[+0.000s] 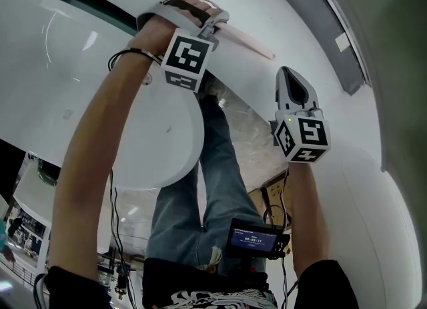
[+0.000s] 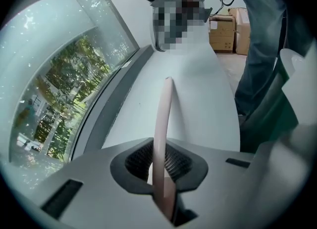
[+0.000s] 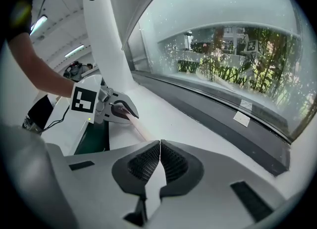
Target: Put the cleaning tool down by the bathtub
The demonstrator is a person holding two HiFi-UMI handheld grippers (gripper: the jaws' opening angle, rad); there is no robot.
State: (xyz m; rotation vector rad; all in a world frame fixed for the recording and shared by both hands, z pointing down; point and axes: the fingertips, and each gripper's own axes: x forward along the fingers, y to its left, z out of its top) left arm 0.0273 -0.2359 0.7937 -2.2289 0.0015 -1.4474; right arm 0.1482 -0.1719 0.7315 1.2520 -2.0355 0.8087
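Observation:
The cleaning tool [image 1: 250,42] is a thin pale pink stick. It runs from my left gripper [image 1: 215,22] out over the white ledge [image 1: 320,54] beside the bathtub [image 1: 143,147]. In the left gripper view the tool [image 2: 163,119] stands straight up between the pads, and the left gripper [image 2: 161,149] is shut on its near end. My right gripper [image 1: 289,74] hovers over the same ledge to the right, its jaws together with nothing in them [image 3: 159,146]. From the right gripper view I see the left gripper [image 3: 121,110] with the tool [image 3: 141,130] lying low along the ledge.
A long curved window [image 3: 237,60] with a dark grey sill [image 1: 340,47] borders the ledge's far side. The person's legs in jeans [image 1: 203,187] stand below, with a small screen device [image 1: 253,239] at the waist. Cardboard boxes [image 2: 223,32] stand on the floor beyond.

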